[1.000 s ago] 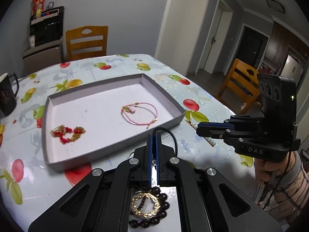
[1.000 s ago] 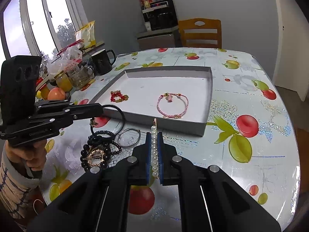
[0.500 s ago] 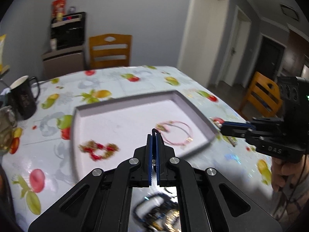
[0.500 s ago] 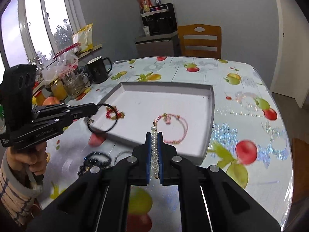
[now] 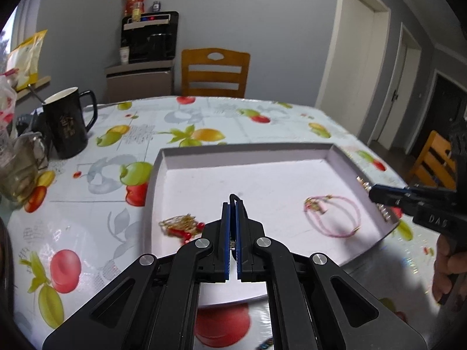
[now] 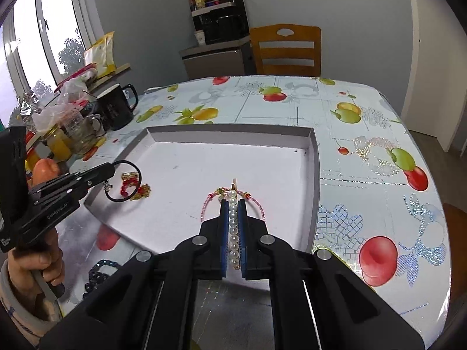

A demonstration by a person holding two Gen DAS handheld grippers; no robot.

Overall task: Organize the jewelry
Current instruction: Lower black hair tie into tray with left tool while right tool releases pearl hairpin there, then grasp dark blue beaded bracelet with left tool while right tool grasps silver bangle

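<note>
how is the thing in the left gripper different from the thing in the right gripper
The left gripper pinches a thin black ring that hangs as an open loop; the right gripper clamps a straight row of white pearls along its pads. Both are held over the grey tray.

Two black handheld grippers, blue-padded

The left gripper (image 6: 109, 172) bore white lettering; the right gripper (image 6: 233, 204) showed silver screws; a striped sleeve (image 6: 17, 312) was worn.

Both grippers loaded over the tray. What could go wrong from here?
1. The black ring hangs from the left gripper right above the red-gold piece; dropped there, they may tangle.
2. The pearl strand in the right gripper sits over the pink bracelet, so release could overlap them.
</note>
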